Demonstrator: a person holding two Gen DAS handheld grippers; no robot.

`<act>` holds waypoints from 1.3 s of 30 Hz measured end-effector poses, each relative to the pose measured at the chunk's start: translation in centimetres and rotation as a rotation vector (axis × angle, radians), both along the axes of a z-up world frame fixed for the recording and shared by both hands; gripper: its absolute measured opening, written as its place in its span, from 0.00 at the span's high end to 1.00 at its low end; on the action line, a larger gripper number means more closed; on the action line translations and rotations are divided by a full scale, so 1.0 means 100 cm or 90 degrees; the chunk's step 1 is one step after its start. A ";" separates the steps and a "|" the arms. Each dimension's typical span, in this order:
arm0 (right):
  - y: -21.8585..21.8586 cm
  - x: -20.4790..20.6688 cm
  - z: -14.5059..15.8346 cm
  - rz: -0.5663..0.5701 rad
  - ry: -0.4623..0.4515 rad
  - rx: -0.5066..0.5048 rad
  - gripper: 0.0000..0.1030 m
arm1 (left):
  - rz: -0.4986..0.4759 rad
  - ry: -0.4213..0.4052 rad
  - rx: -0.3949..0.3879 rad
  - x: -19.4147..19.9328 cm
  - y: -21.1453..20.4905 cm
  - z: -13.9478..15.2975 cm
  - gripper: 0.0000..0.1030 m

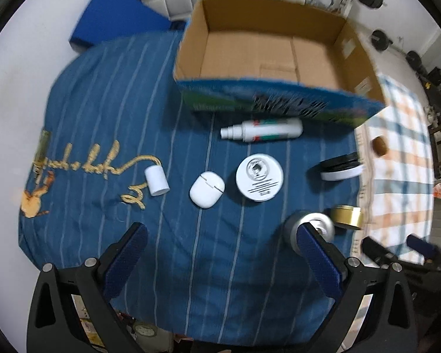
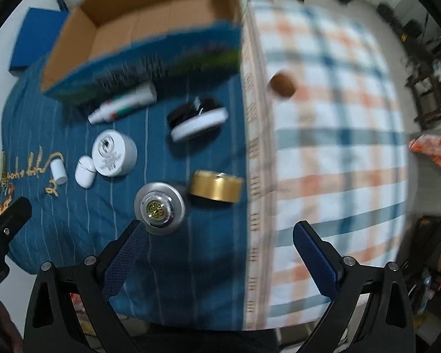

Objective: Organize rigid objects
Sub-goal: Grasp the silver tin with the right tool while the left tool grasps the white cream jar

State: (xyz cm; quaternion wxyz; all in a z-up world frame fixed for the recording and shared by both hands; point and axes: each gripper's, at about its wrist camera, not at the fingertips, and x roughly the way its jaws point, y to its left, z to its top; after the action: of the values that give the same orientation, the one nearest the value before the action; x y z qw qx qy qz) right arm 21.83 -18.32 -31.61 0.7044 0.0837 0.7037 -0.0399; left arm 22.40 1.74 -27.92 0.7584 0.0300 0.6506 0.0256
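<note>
- Lay loose on the blue striped cloth (image 1: 103, 94), from 9 toward 3 o'clock in the left wrist view: small white cap (image 1: 157, 181), white oval case (image 1: 207, 189), round white tin (image 1: 259, 177), black-and-white disc (image 1: 341, 166), gold tin (image 1: 346, 216).
- Rested on its side at 12 o'clock of the tin, just beside the near wall of the cardboard box (image 1: 267, 23): white spray bottle (image 1: 261, 131).
- Stood empty, that box; nothing sorted yet, judging by the layout.
- Hovered above the cloth, spread wide and holding nothing: left gripper (image 1: 220, 247).
- Likewise wide apart and empty: right gripper (image 2: 220, 245), with the silver knobbed lid (image 2: 159, 207) just past its left finger.
- Sat apart on the plaid cloth (image 2: 338, 147) at 1 o'clock: small brown object (image 2: 282, 84).
- Risked: round tins slipping or rolling off from an off-centre pinch; neighbours knocked by wide fingers; bottle rolling against the box.
</note>
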 end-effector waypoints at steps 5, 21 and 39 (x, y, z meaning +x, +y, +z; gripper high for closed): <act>0.026 0.014 -0.063 -0.037 0.080 0.053 0.06 | 0.015 0.055 0.019 0.018 0.016 -0.046 0.00; 0.081 0.010 -0.117 -0.024 0.136 0.089 0.20 | 0.044 0.094 -0.028 0.035 0.049 -0.080 0.01; 0.066 -0.026 -0.152 -0.037 0.146 0.125 0.27 | 0.035 0.137 -0.064 0.075 0.028 -0.098 0.00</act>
State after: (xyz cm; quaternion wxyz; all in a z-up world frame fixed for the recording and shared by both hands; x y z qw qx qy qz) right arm 19.18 -11.72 -46.83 0.6063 0.1674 0.7774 -0.0009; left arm 29.87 4.53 -37.68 0.6837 -0.0234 0.7293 0.0105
